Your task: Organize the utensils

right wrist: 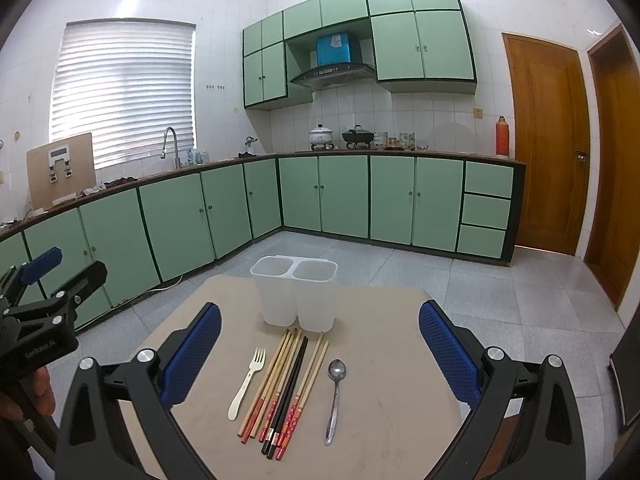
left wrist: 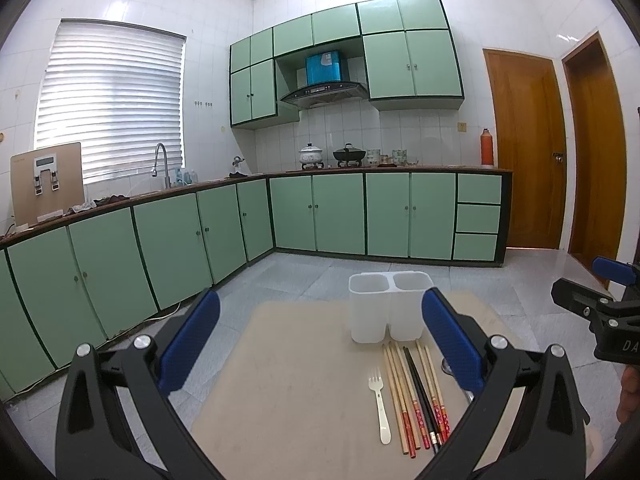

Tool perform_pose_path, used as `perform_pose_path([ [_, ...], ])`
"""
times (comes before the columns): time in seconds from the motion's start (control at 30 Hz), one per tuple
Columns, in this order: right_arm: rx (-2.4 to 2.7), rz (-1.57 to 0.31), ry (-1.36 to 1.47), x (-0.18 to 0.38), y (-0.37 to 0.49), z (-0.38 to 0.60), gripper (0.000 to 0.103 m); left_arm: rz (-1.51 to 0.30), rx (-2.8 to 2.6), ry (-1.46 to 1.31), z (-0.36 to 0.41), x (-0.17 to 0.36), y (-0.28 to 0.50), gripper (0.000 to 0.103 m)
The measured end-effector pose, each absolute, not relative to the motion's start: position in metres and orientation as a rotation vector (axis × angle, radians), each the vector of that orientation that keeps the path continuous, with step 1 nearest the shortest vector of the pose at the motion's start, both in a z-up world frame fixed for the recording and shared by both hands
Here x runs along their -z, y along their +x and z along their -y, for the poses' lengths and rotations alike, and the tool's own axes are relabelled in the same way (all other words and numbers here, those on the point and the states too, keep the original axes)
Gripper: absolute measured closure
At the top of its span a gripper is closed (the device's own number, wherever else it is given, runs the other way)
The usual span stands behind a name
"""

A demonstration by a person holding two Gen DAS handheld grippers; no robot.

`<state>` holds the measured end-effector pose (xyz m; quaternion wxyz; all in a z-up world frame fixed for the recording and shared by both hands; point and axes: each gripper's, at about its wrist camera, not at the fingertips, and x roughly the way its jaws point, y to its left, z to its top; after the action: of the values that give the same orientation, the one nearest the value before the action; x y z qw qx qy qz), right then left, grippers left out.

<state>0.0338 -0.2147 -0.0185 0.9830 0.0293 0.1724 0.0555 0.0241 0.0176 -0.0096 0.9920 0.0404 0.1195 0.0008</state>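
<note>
A white two-compartment holder (right wrist: 295,294) stands empty at the far side of a beige table (right wrist: 380,360); it also shows in the left wrist view (left wrist: 386,306). In front of it lie a cream plastic fork (right wrist: 248,380), several chopsticks (right wrist: 286,388) in wood, red and black, and a metal spoon (right wrist: 335,396). The left wrist view shows the fork (left wrist: 380,408) and chopsticks (left wrist: 418,396); the spoon is mostly hidden behind a finger. My left gripper (left wrist: 320,336) is open and empty above the table's left part. My right gripper (right wrist: 320,344) is open and empty above the utensils.
The table stands on a grey tiled floor (right wrist: 500,280). Green kitchen cabinets (right wrist: 340,196) with a counter run along the back and left. Two wooden doors (right wrist: 548,144) are at the right. The other gripper appears at each view's edge.
</note>
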Motion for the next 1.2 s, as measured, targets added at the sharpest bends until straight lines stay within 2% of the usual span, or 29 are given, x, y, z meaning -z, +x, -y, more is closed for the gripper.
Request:
perform_pose_path([
  [0.33, -0.071, -0.475, 0.022, 0.043, 0.072, 0.221, 0.007, -0.342, -0.034, 0.091, -0.029, 0.029, 0.06, 0.005],
  [0.57, -0.094, -0.673, 0.014, 0.077, 0.129, 0.227, 0.019, -0.534, -0.027, 0.078, -0.04, 0.061, 0.118, 0.005],
  [0.73, -0.13, -0.804, -0.029, 0.102, 0.172, 0.219, 0.033, -0.679, 0.008, 0.081, -0.033, 0.093, 0.163, 0.005],
  [0.83, -0.155, -0.885, -0.043, 0.12, 0.194, 0.216, 0.039, -0.762, 0.031, 0.092, -0.025, 0.114, 0.187, 0.011],
  [0.9, -0.172, -0.921, -0.04, 0.131, 0.204, 0.215, 0.041, -0.808, 0.046, 0.093, -0.021, 0.125, 0.201, 0.023],
  [1.2, -0.217, -1.067, 0.009, 0.18, 0.244, 0.217, 0.051, -0.949, 0.073, 0.116, 0.003, 0.167, 0.236, 0.024],
])
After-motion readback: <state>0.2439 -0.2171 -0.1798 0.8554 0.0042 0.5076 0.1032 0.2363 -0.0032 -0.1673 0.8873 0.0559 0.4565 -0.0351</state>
